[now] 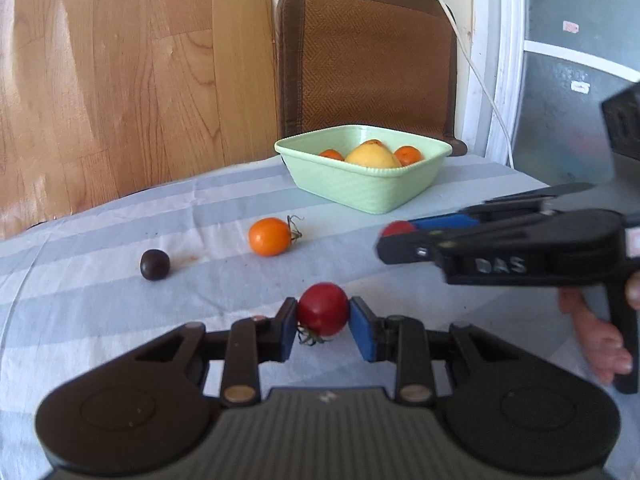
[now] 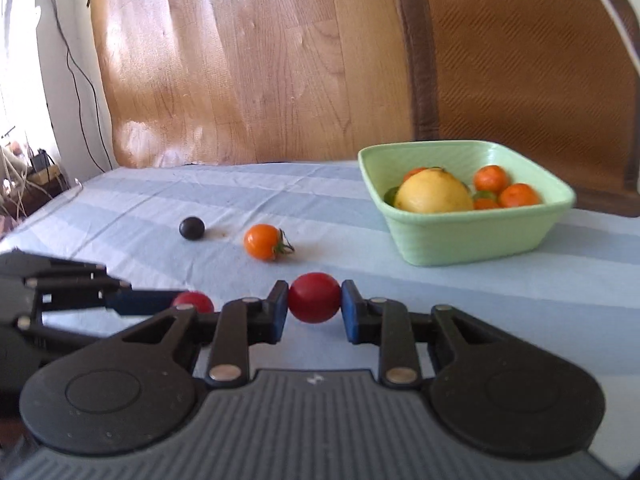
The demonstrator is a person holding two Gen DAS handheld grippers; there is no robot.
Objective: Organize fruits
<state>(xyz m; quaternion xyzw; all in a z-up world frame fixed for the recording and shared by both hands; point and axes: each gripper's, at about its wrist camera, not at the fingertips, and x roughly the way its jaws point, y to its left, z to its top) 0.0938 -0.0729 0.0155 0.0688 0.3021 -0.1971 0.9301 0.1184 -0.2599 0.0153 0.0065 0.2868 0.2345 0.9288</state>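
Note:
My left gripper (image 1: 323, 320) is shut on a red tomato (image 1: 322, 309) with a green stem, held above the striped cloth. My right gripper (image 2: 315, 303) is shut on a second red tomato (image 2: 315, 297); it shows at the right in the left wrist view (image 1: 400, 236), its tomato (image 1: 397, 227) peeking out. The left gripper (image 2: 188, 304) and its tomato (image 2: 193, 302) show at the left in the right wrist view. An orange tomato (image 1: 269, 236) (image 2: 262, 241) and a dark round fruit (image 1: 155, 265) (image 2: 192, 227) lie on the cloth. A green bowl (image 1: 360, 196) (image 2: 472, 236) holds a yellow fruit (image 2: 435, 193) and several small oranges.
A brown woven chair back (image 1: 368, 56) (image 2: 520, 52) stands behind the bowl. A wooden panel (image 1: 132, 72) leans at the back left. A white cable (image 1: 472, 64) hangs by the wall. The blue-striped tablecloth (image 2: 520, 292) covers the table.

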